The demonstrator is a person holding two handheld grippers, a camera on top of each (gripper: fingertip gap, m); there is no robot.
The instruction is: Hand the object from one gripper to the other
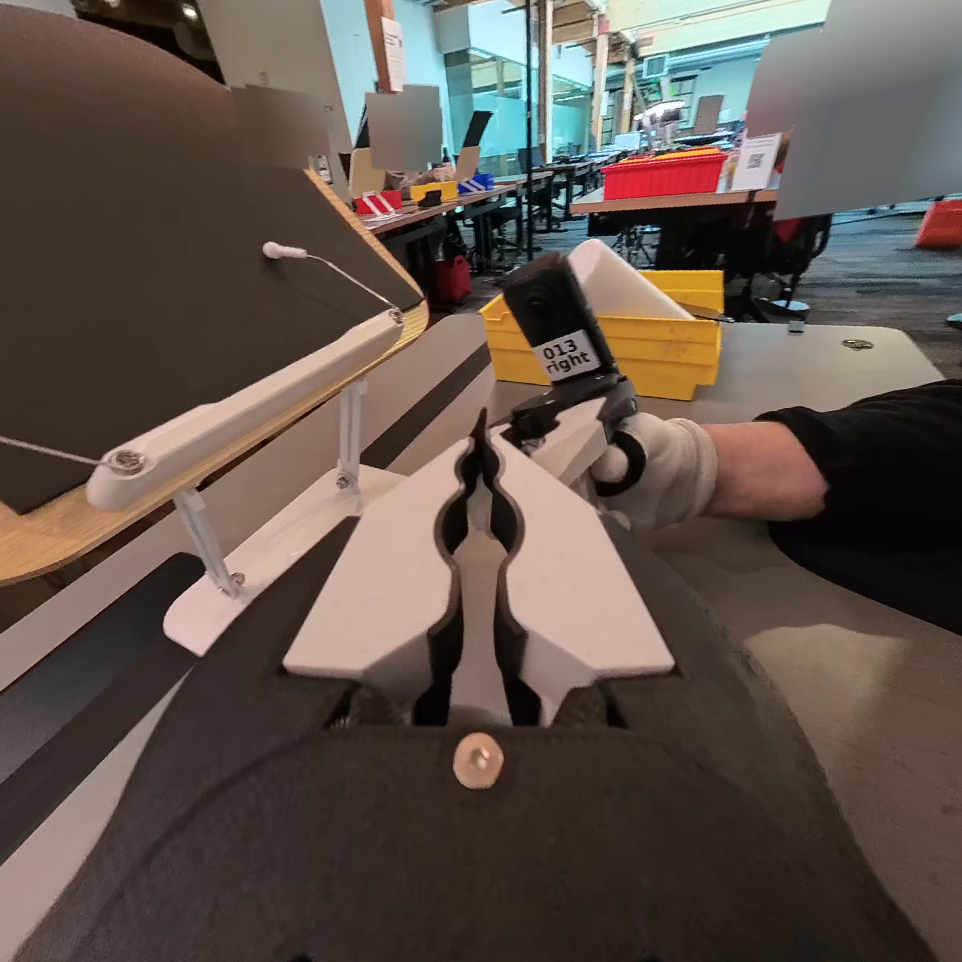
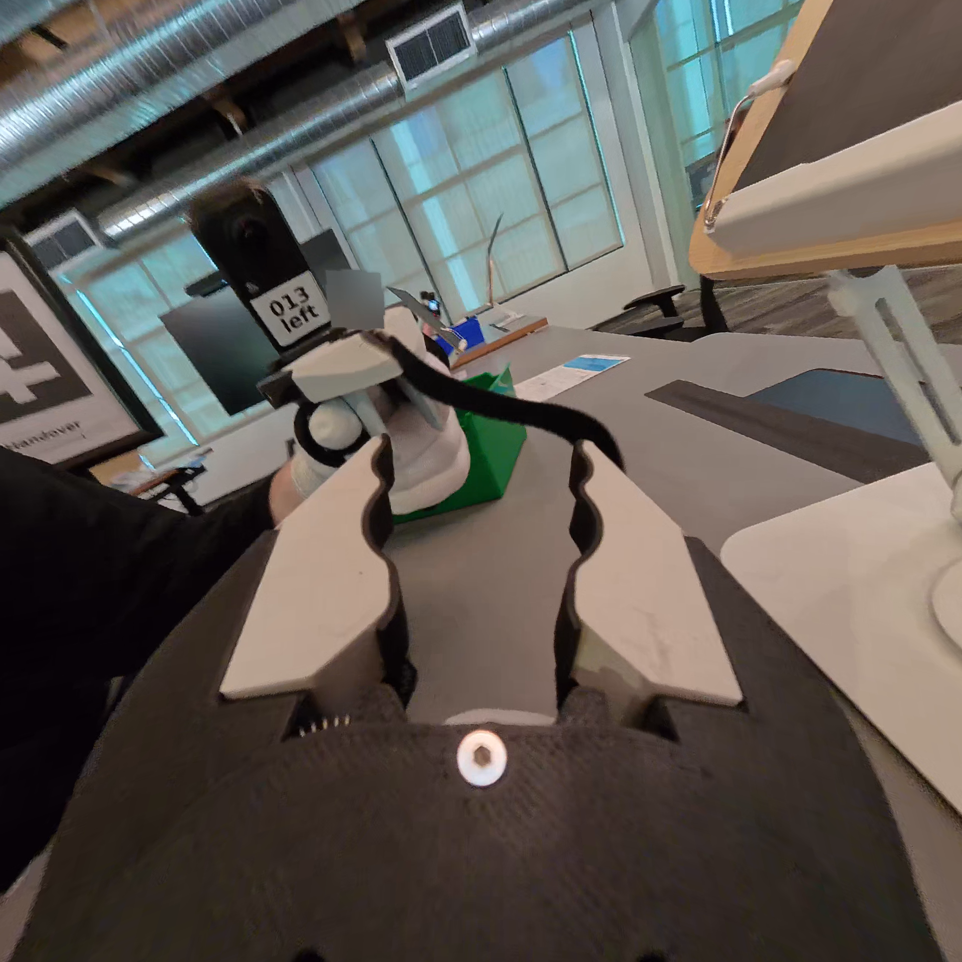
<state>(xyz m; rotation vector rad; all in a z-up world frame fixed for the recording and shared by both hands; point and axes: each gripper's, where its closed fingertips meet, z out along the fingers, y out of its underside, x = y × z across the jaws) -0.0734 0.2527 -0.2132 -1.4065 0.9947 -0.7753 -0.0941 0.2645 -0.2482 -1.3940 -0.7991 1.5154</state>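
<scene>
The object is a thin black strap (image 2: 500, 408). My left gripper (image 1: 481, 448) is shut on one end of it; in its own view only a black sliver of the strap (image 1: 479, 433) shows above the fingertips. In the right wrist view the left gripper (image 2: 388, 382) faces me, and the strap runs out from it to the right and droops. The strap's free end hangs just past the tip of the right-hand finger (image 2: 598, 500) of my right gripper (image 2: 481, 468). That gripper is open and holds nothing. The right gripper (image 1: 549, 437) also shows close behind my left fingertips.
A tilted dark board (image 1: 208, 291) on a white stand (image 2: 833, 598) rises beside the grippers on the grey table (image 2: 650, 432). A yellow bin (image 1: 661, 359) stands behind the right gripper. A green bag (image 2: 492, 463) stands behind the left one. Gloved hands (image 1: 661, 468) hold both grippers. The gap from one gripper's tips to the other's is roughly 4 cm.
</scene>
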